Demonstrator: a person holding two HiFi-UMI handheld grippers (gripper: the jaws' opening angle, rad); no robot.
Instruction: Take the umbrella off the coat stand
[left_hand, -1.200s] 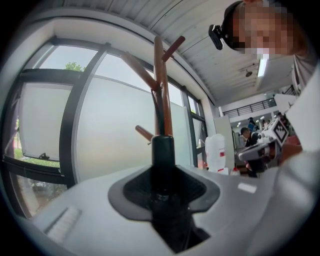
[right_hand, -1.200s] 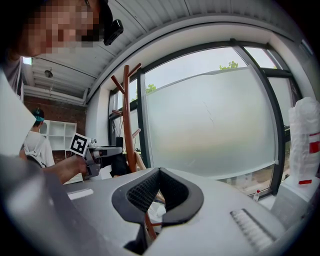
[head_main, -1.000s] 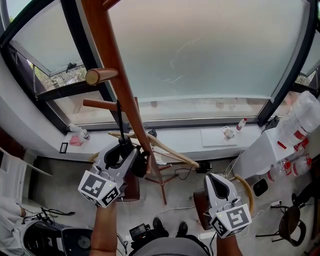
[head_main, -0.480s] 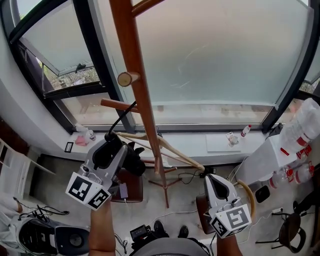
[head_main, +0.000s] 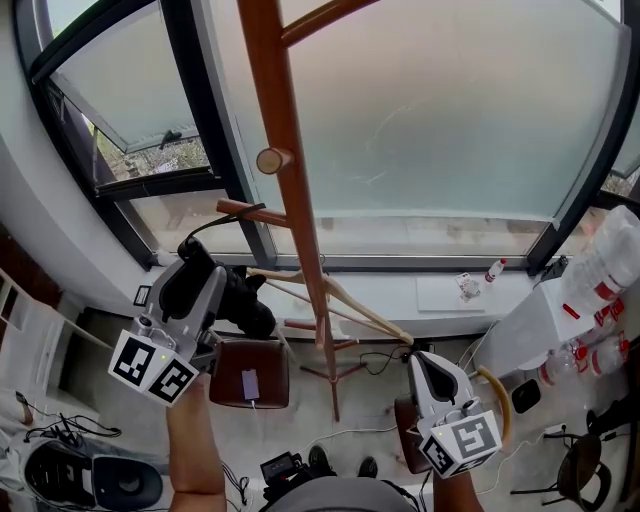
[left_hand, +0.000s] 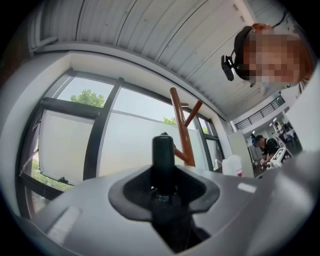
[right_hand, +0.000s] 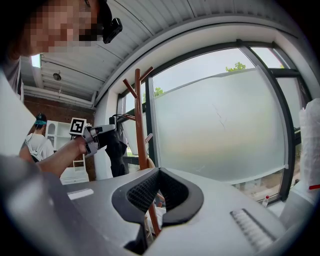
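The brown wooden coat stand (head_main: 290, 170) rises in front of the frosted window, with short pegs (head_main: 272, 160) on its left side. My left gripper (head_main: 200, 275) is raised left of the pole and shut on the folded black umbrella (head_main: 248, 308). Its black handle (left_hand: 163, 160) stands up between the jaws. The thin strap (head_main: 215, 222) arcs up toward the end of the lower peg (head_main: 245, 208); whether it hangs on the peg I cannot tell. My right gripper (head_main: 428, 368) sits low at the right, shut and holding nothing. From it I see the umbrella (right_hand: 117, 150) beside the stand (right_hand: 140, 125).
A brown stool (head_main: 250, 378) stands under my left hand beside the stand's legs (head_main: 330, 365). The white windowsill (head_main: 440, 290) carries small bottles. Large water bottles (head_main: 600, 270) are stacked at the right. Bags and cables lie on the floor (head_main: 90, 480).
My left gripper has risen and moved left, away from the pole, carrying the umbrella with it. The right gripper has stayed where it was.
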